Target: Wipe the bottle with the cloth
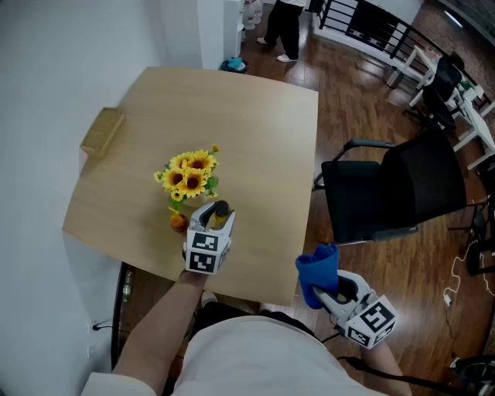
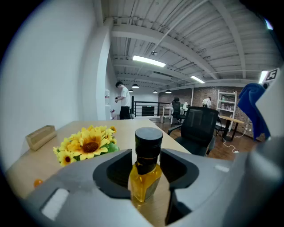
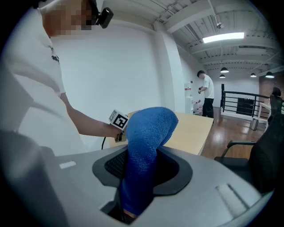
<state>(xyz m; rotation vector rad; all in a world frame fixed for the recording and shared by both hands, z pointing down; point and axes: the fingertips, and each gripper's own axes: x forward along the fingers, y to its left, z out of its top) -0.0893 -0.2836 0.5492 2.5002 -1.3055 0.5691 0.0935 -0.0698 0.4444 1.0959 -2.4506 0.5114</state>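
Observation:
A small bottle (image 1: 220, 212) of yellow liquid with a black cap stands upright between the jaws of my left gripper (image 1: 217, 219), over the wooden table (image 1: 255, 139) near its front edge. In the left gripper view the jaws press on both sides of the bottle (image 2: 143, 181), so the left gripper (image 2: 145, 163) is shut on it. My right gripper (image 1: 329, 292) is off the table's front right corner, shut on a blue cloth (image 1: 319, 271). The cloth (image 3: 146, 146) rises from the right gripper's (image 3: 141, 177) jaws and folds over at the top.
A bunch of sunflowers (image 1: 189, 174) sits just beyond the bottle, with a small orange thing (image 1: 179, 222) beside it. A wooden block (image 1: 102, 131) lies at the table's left edge. A black office chair (image 1: 402, 186) stands to the right. A person (image 1: 282, 23) stands far behind.

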